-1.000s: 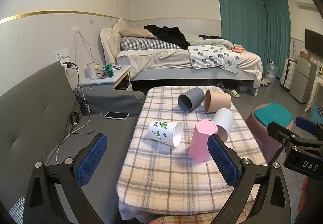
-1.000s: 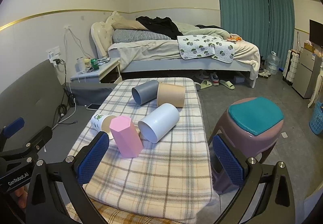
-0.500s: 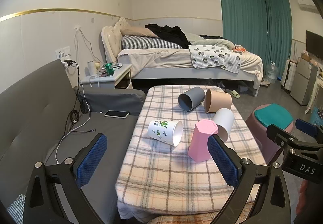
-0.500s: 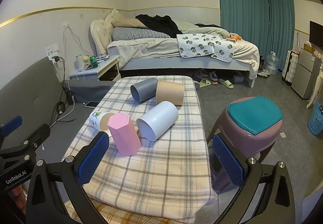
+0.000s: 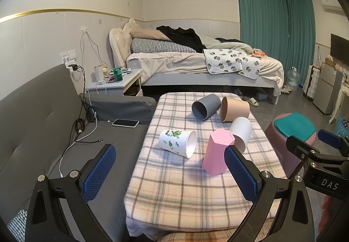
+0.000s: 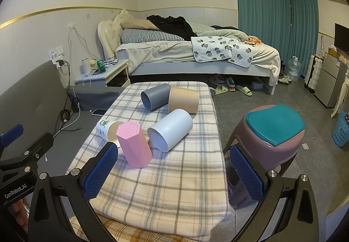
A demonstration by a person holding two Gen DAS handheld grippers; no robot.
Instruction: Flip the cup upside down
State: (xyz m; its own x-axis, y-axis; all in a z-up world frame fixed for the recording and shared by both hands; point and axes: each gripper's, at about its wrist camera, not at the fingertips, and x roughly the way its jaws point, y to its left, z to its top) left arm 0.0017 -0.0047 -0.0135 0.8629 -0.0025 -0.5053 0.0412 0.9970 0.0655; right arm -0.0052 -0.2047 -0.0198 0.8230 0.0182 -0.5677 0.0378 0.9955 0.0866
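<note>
Several cups are on a plaid-covered table. A pink hexagonal cup stands closed end up. Lying on their sides are a white cup with green print, a plain white cup, a grey cup and a tan cup. My left gripper is open and empty, held back from the table's near edge. My right gripper is open and empty over the near part of the table.
A grey sofa with a phone and cables runs along the table's left. A purple stool with a teal cushion stands at the table's right. A bed and nightstand are beyond.
Both grippers have drifted slightly; the cups have not moved. Both stay open and empty.
</note>
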